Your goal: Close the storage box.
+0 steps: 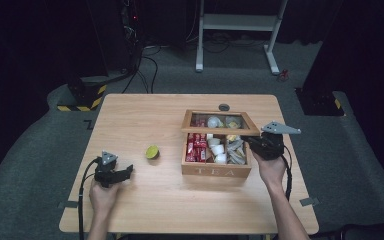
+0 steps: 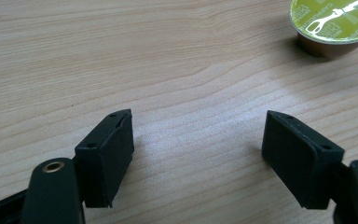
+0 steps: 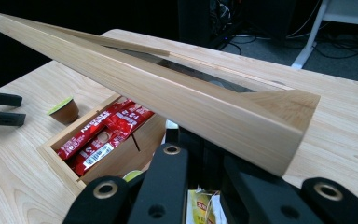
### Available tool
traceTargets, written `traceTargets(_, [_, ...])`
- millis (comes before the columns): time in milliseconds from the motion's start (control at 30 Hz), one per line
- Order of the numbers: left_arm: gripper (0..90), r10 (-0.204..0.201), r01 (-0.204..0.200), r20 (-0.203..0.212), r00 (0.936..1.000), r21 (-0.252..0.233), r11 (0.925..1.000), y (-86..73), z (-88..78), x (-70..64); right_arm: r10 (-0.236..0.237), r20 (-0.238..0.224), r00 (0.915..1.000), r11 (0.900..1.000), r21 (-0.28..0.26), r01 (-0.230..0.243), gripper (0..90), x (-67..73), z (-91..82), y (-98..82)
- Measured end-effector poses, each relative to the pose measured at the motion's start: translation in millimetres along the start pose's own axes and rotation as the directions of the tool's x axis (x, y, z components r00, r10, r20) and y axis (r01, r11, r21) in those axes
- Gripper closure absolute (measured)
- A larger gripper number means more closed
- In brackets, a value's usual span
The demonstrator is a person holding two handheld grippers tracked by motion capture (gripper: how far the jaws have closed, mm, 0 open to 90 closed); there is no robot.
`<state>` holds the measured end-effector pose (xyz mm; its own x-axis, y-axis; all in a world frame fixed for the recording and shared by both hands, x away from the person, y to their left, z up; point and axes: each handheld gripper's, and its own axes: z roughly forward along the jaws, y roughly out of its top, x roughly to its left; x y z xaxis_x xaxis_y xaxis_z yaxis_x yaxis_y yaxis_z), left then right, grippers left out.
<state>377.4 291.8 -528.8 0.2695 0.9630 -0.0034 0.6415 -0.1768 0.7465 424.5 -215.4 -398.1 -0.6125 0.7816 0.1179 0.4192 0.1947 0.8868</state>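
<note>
The left claw (image 1: pixel 125 173) rests low over the bare wooden surface (image 1: pixel 145 210) with its jaws spread wide and nothing between them. Ahead of it and off to its right, well apart, sits a coffee capsule (image 2: pixel 332 23) with a green foil top and brown body, upright on the wood.

The right claw (image 1: pixel 252 143) is at the right end of a wooden tea box (image 1: pixel 216 171), reaching in under the edge of the box's raised, glass-paned lid (image 3: pixel 168 88). In the right gripper view the lid slants just above the jaws, its front rail running away to the claw's left. The jaws look closed around the lid's edge, though the contact itself is hidden beneath the wood. Below and left of this claw, red sachets (image 3: pixel 103 133) lie in one compartment of the box, and a yellow-green tea packet (image 3: pixel 204 205) shows between the jaw arms.
</note>
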Motion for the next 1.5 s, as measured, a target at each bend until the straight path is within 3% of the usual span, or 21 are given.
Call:
traceTargets(500, [25.0, 0.003, -0.003, 0.004, 1.0000, 0.001, 1.0000, 0.2, 0.2, 0.1, 0.021, -0.017, 0.9996, 1.000, 0.001, -0.021, 89.7, 1.8, 0.2, -14.0])
traceTargets(1033, [24.8, 0.002, -0.002, 0.004, 1.0000, -0.002, 1.0000, 0.2, 0.5, -0.1, 0.033, -0.042, 0.9986, 0.999, 0.025, -0.032, 89.3, 4.3, 2.9, -41.7])
traceTargets(1500, [24.9, 0.002, -0.002, 0.009, 1.0000, -0.001, 1.0000, 0.4, 0.6, -0.4, 0.017, -0.015, 0.9997, 0.999, 0.042, -0.016, 89.4, 8.3, 1.6, -64.3])
